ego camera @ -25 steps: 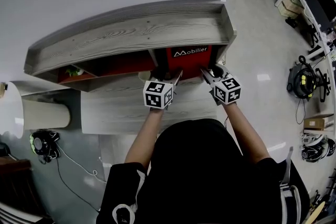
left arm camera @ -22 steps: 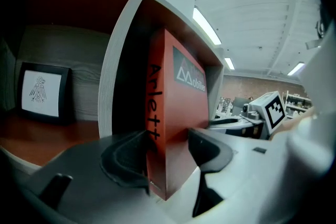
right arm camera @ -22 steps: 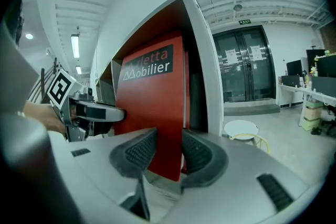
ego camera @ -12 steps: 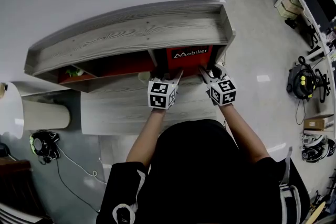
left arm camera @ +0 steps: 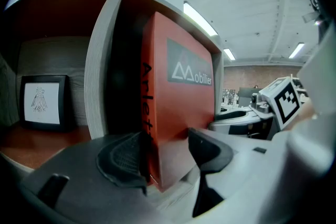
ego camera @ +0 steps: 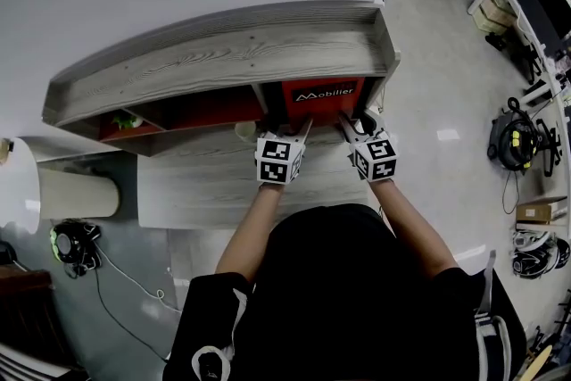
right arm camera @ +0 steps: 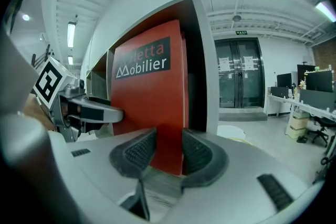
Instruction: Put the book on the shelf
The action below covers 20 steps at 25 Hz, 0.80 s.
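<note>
A red book (ego camera: 321, 94) with "Mobilier" on its cover stands upright in the right-hand compartment of the grey wooden shelf (ego camera: 223, 58). Its near end still sticks out of the opening. My left gripper (ego camera: 287, 128) is shut on the book's near left corner. In the left gripper view the pads press the spine and the cover of the book (left arm camera: 178, 113). My right gripper (ego camera: 357, 122) is shut on the near right corner. In the right gripper view the ribbed pads clamp the thin edge of the book (right arm camera: 149, 107), beside the shelf's end wall (right arm camera: 205, 60).
A grey divider (left arm camera: 100, 86) stands left of the book, and a small framed picture (left arm camera: 42, 102) sits in the compartment beyond it. A green item (ego camera: 125, 119) lies in the left compartment. A lower grey board (ego camera: 205, 183) juts out below. A vacuum cleaner (ego camera: 513, 138) stands on the floor at the right.
Both grippers have drawn a little closer together and nudged toward the shelf. The book sits slightly deeper in its compartment.
</note>
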{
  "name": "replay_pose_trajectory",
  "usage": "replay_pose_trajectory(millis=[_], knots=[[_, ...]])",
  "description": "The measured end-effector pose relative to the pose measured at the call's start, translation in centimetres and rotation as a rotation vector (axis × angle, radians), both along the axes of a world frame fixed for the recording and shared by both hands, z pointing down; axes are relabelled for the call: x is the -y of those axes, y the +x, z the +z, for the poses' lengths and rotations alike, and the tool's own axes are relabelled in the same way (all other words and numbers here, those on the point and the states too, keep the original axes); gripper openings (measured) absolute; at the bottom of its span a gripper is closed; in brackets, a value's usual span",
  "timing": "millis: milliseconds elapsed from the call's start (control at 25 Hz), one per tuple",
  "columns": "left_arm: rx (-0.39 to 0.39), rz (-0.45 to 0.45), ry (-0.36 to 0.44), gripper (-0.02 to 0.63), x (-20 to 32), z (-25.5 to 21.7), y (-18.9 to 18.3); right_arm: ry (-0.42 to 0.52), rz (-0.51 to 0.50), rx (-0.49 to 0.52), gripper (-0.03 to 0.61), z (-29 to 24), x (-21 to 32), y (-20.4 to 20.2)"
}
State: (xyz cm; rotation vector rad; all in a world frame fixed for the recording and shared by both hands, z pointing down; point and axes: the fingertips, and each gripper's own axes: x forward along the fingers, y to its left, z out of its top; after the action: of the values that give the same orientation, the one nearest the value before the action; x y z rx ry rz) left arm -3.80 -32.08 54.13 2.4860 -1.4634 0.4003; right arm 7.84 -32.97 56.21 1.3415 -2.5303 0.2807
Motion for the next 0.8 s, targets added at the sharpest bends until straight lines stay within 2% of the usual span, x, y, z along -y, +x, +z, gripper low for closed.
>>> replay_pose_trajectory(millis=[320, 480, 640, 800], knots=[[-0.013, -0.008, -0.004, 0.249, 0.1, -0.1, 0.0, -0.013, 0.0, 0.007, 0.15, -0.1, -0.1, 0.2], [-0.038, -0.027, -0.008, 0.25, 0.3, 0.0, -0.1, -0.026, 0.02, 0.02, 0.175, -0.3, -0.6, 0.6], [-0.049, -0.038, -0.013, 0.25, 0.7, -0.1, 0.0, -0.008, 0.041, 0.013, 0.173, -1.3, -1.0, 0.9], [-0.042, -0.052, -0.018, 0.25, 1.1, 0.1, 0.1, -0.014, -0.015, 0.031, 0.152, -1.5, -1.5, -0.6]])
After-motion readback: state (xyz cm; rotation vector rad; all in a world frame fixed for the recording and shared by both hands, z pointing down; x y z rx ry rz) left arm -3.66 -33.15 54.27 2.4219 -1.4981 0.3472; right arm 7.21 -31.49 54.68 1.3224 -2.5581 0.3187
